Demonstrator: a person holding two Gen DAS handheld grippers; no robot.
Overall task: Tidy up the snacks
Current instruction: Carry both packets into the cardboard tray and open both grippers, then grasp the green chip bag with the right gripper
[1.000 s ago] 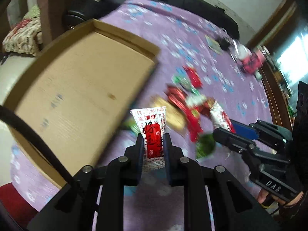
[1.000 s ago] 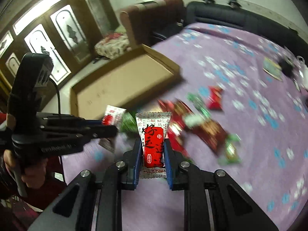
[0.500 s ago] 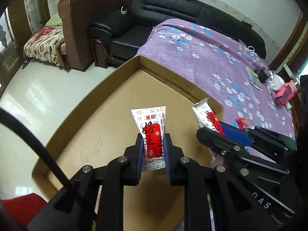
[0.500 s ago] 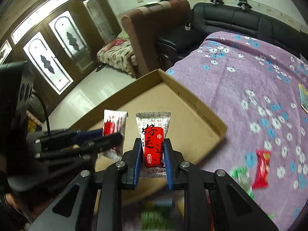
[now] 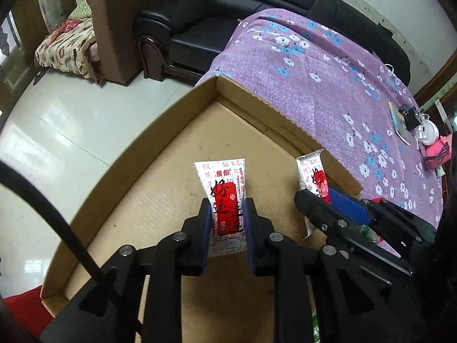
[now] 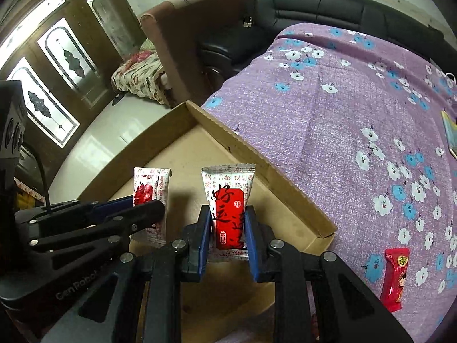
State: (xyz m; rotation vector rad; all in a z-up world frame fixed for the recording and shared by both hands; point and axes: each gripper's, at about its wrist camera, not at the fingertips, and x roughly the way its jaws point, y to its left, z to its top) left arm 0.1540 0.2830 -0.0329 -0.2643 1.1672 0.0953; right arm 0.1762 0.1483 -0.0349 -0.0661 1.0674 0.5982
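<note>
1. A purple floral cloth [image 6: 328, 120] is covering the table.
2. A shallow cardboard box [image 6: 228, 145] is sitting at the cloth's edge.
3. A red snack packet [image 6: 395, 277] is lying on the cloth near the box.
4. A booklet [image 5: 398, 125] and small clutter are lying far off.

A black leather sofa [image 6: 328, 8] lines the far wall beside a brown armchair [image 6: 182, 37]. A floral blanket [image 5: 67, 47] lies near wooden doors with glass panes [image 6: 60, 65] above pale floor tiles [image 5: 57, 120].
</note>
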